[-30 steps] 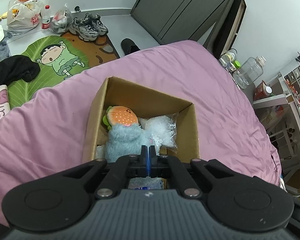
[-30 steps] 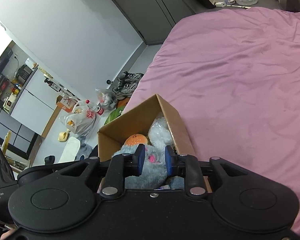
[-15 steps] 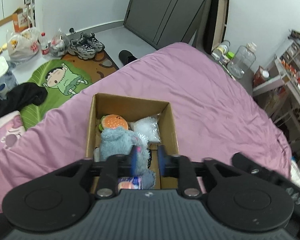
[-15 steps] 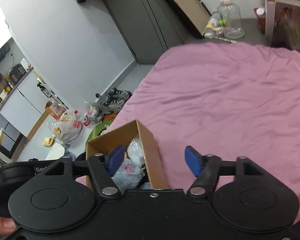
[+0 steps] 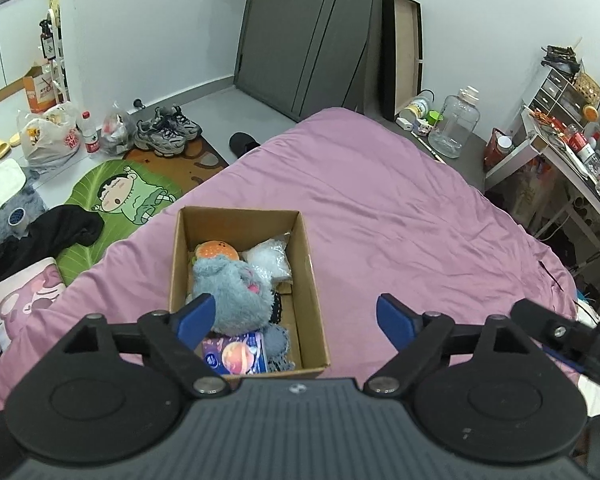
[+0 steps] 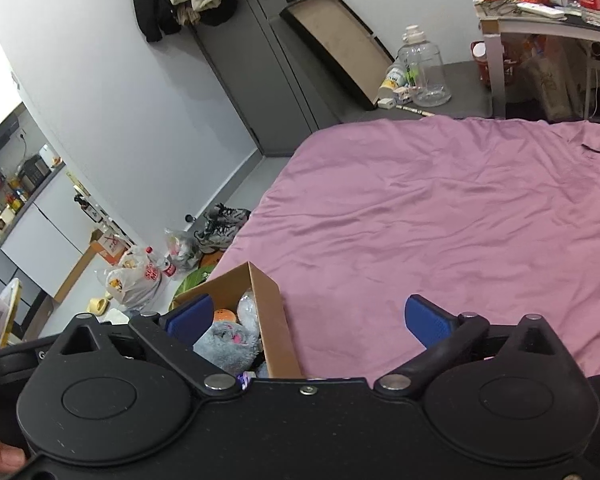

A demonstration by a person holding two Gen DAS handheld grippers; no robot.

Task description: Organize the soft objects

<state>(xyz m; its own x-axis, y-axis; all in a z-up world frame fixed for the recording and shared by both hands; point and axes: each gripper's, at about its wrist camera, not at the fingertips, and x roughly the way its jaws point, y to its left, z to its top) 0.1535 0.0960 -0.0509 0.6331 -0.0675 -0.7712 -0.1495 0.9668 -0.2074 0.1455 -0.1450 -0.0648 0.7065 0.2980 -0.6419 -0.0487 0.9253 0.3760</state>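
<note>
An open cardboard box [image 5: 312, 280] sits on the pink bed. Inside lie a grey-blue plush toy [image 5: 236, 292], an orange burger plush [image 5: 216, 251], a clear bag of white stuffing [image 5: 270, 258] and a purple packet [image 5: 236, 354]. My left gripper [image 5: 296, 318] hovers above the box's near end, its jaws opening wide with nothing held between them. In the right wrist view the box [image 6: 276, 320] and the grey plush [image 6: 228, 342] show at lower left. My right gripper [image 6: 308, 322] is above the box's right wall, jaws opening, nothing gripped.
The pink bedspread [image 5: 380, 208] stretches wide to the right of the box. On the floor at left are a cartoon mat [image 5: 128, 196], dark clothes [image 5: 60, 228], sneakers [image 5: 168, 132] and bags. A cluttered desk [image 5: 572, 152] and a water jug [image 5: 456, 128] stand at the far right.
Both grippers went from shut or nearly shut at the grey plush to wide open, leaving it in the box. Both have lifted and pulled back, so the box looks smaller.
</note>
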